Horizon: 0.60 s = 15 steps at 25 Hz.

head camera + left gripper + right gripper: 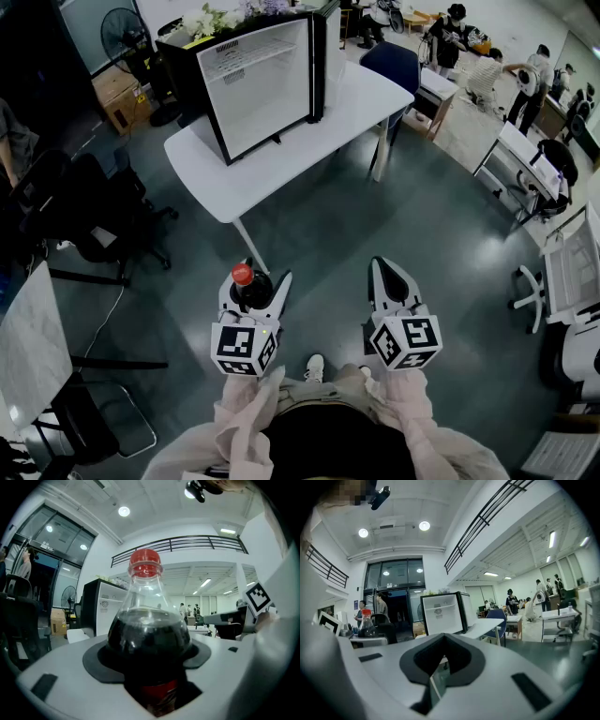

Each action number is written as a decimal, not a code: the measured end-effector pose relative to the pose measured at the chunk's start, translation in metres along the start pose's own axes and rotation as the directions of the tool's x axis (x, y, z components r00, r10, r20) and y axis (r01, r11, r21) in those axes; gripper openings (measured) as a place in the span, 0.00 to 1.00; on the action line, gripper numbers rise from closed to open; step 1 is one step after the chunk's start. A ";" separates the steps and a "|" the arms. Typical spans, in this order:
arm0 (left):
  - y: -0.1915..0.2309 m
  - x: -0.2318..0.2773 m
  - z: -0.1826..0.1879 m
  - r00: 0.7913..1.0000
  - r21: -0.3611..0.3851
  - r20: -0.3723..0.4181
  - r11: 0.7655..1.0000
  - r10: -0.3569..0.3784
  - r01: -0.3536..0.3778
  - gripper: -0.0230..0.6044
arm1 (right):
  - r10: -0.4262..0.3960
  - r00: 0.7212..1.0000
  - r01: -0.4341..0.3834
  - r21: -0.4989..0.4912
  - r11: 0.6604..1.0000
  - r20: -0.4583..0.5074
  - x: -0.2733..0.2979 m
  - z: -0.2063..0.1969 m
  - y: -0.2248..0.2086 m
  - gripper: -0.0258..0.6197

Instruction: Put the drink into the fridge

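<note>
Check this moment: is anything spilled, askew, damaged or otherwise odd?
Nothing stands out. The capped bottle stands upright in the left claw, and no spill shows. The fridge stands upright on the white table with its door open and its shelves bare. The right claw is shut and empty.

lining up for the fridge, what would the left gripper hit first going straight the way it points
Probably the near edge of the white table, right of the open fridge. That is where the left gripper, shut on the cola bottle, points. Height is unclear.
</note>
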<state>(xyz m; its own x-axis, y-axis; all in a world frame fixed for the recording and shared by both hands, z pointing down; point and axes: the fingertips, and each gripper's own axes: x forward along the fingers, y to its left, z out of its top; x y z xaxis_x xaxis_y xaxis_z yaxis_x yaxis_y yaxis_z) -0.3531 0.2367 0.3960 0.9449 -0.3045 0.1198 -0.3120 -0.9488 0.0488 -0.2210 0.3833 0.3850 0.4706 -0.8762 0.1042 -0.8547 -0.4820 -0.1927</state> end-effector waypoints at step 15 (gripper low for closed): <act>-0.005 -0.004 -0.006 1.000 -0.005 -0.013 1.000 -0.018 0.018 0.54 | -0.014 1.000 0.014 -0.003 1.000 -0.025 -0.002 -0.008 0.004 0.06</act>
<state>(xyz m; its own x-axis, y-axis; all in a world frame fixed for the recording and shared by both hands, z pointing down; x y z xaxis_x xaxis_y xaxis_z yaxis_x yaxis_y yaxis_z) -0.3559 0.2428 0.4011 0.9490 -0.2864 0.1318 -0.2956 -0.9537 0.0559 -0.2271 0.3836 0.3923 0.4767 -0.8692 0.1310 -0.8489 -0.4940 -0.1882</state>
